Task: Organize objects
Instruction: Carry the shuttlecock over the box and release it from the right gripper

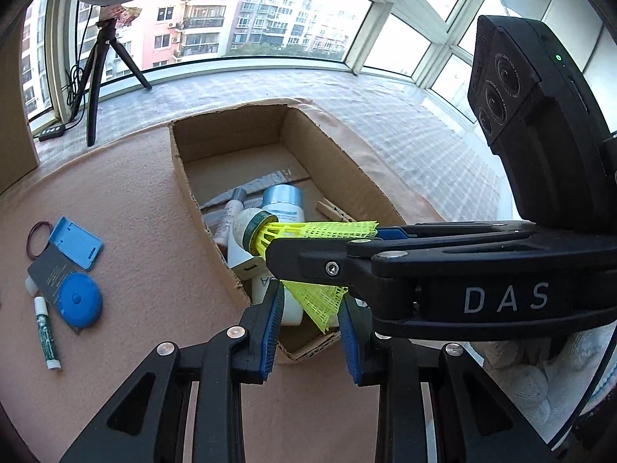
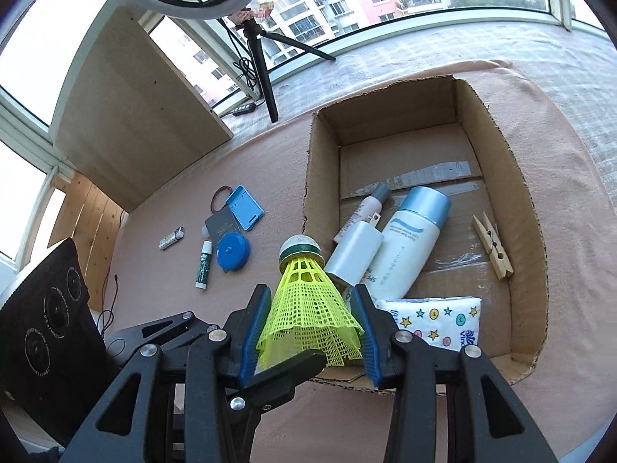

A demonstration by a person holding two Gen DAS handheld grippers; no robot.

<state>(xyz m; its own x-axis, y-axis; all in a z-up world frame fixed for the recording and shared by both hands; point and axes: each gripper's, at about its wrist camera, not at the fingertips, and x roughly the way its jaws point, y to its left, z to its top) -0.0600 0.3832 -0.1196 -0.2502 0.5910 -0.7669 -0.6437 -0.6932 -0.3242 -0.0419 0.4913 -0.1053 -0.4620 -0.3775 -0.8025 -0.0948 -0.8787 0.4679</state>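
Two grippers meet on one yellow shuttlecock (image 1: 308, 231), above the near end of an open cardboard box (image 1: 193, 169).

Left wrist view: left gripper (image 1: 311, 308), black plastic w/ blue ribbed pads, fingers narrow, set on either side of the frayed mesh skirt edge; can't tell if the pads actually press it. Right gripper (image 1: 327, 250) comes in from the right, black arm marked "DAS", clamped on the skirt. Shuttlecock's long axis runs left-right here, rounded white cork w/ dark green band pointing left, over the box. White knit glove (image 1: 536, 370) at lower right. Box sits on peach-pink cloth (image 1: 135, 200), rough torn rim. Left of the box: blue round tape measure (image 1: 79, 301), blue flat case (image 1: 77, 241), green-white tube (image 1: 47, 332), dark rubber band (image 1: 38, 237).

Right wrist view: right gripper (image 2: 312, 332) fingers narrow, blue pads pinching the skirt of the shuttlecock (image 2: 308, 301) on both sides. Axis runs near-far, cork far, flared plastic lattice near. Left gripper's (image 2: 289, 370) black finger crosses under the skirt's near edge. Inside the box (image 2: 320, 177): white bottle w/ pale blue cap (image 2: 408, 239), smaller white bottle (image 2: 356, 252), wooden clothespin (image 2: 493, 245), star-print tissue pack (image 2: 435, 322), strips of clear tape on the floor.
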